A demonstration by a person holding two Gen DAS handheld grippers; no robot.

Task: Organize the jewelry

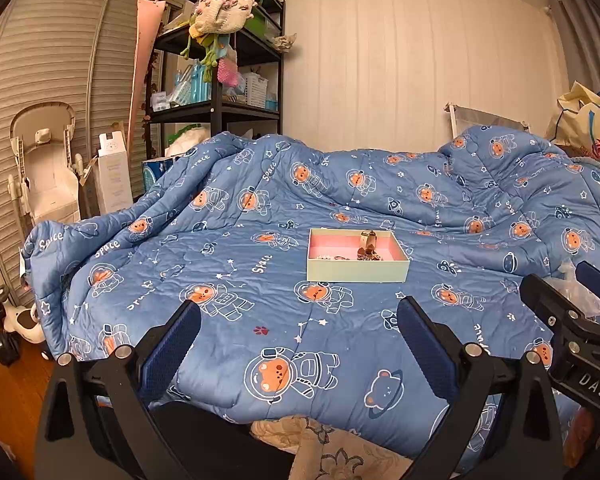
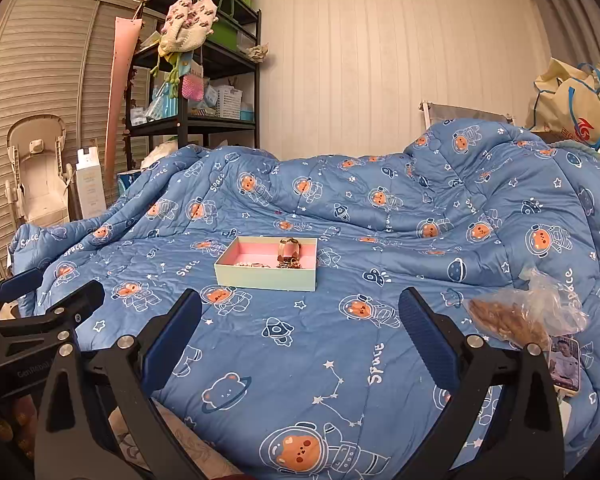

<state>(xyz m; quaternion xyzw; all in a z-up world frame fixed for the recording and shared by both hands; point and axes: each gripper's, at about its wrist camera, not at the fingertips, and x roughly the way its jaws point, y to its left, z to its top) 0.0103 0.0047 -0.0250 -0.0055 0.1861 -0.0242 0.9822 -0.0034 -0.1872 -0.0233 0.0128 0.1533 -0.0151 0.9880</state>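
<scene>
1. Sitting out in the middle of the bed, the shallow box (image 1: 358, 268) with its pale green walls and pink lining holds the jewelry (image 1: 367, 249): a small heap of brownish and gold pieces lies toward its right half, and one taller piece stands upright behind the heap.
2. The box's long axis runs left to right across both views, its long near wall facing the person.
3. It lies straight ahead of both tools and well apart from them. From the left gripper (image 1: 300, 356) it sits slightly right of centre; from the right gripper (image 2: 300, 352) it sits left of centre.
4. I judge neither hand clearly nearer, though the heap seems to lean to the right hand's side.
5. Both sets of jaws are spread wide and carry nothing.
6. Between jaws and box there is only flat blue quilt (image 2: 340, 360), so the approach looks free.
7. A clear plastic bag (image 2: 524, 316) of brown contents and a phone (image 2: 565, 362) lie off to the right, near the right gripper.
</scene>
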